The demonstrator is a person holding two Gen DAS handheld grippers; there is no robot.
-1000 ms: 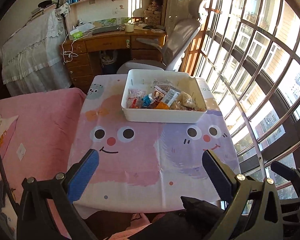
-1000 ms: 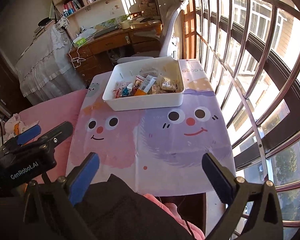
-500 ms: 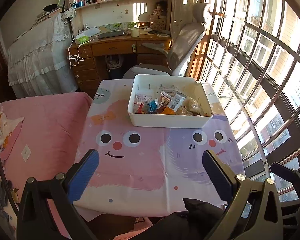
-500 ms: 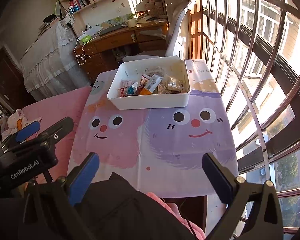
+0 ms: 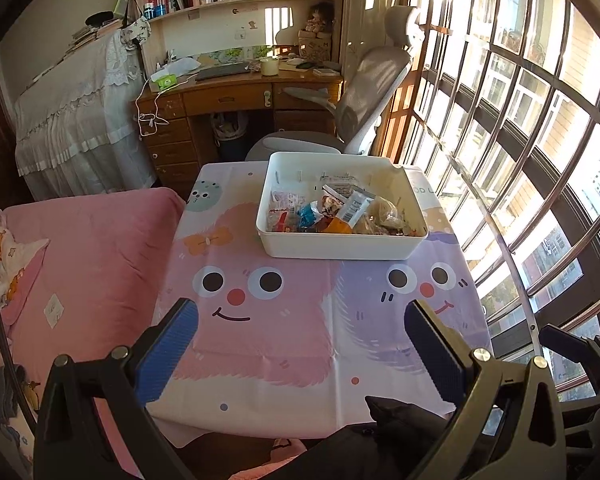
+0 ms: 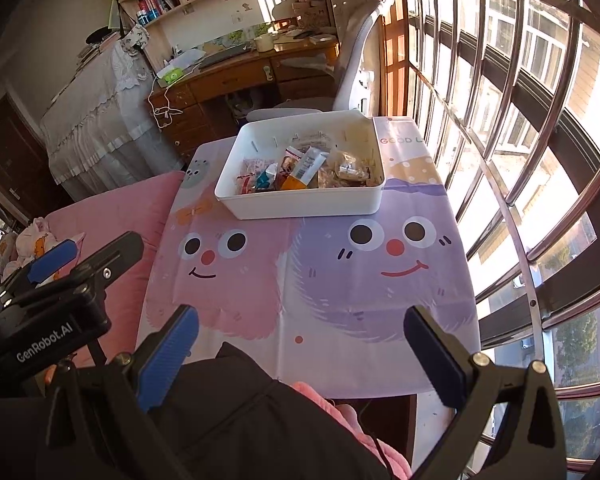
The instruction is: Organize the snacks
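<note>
A white plastic bin (image 5: 340, 246) stands at the far side of a small table covered with a pink and purple cartoon cloth (image 5: 284, 320). Several wrapped snacks (image 5: 340, 212) lie inside the bin. The bin (image 6: 300, 202) and its snacks (image 6: 304, 168) also show in the right wrist view. My left gripper (image 5: 300, 340) is open and empty, held back near the table's near edge. My right gripper (image 6: 300, 344) is open and empty, also near the near edge. The left gripper's body shows at the left of the right wrist view (image 6: 56, 292).
A pink bed (image 5: 88, 256) lies left of the table. A grey office chair (image 5: 360, 96) and a wooden desk (image 5: 236, 100) stand behind it. A barred window (image 5: 520, 140) runs along the right. Dark clothing (image 6: 240, 412) lies under the grippers.
Both grippers have drawn back and tilted up a little, so the table and bin sit lower in view. Both stay open and empty.
</note>
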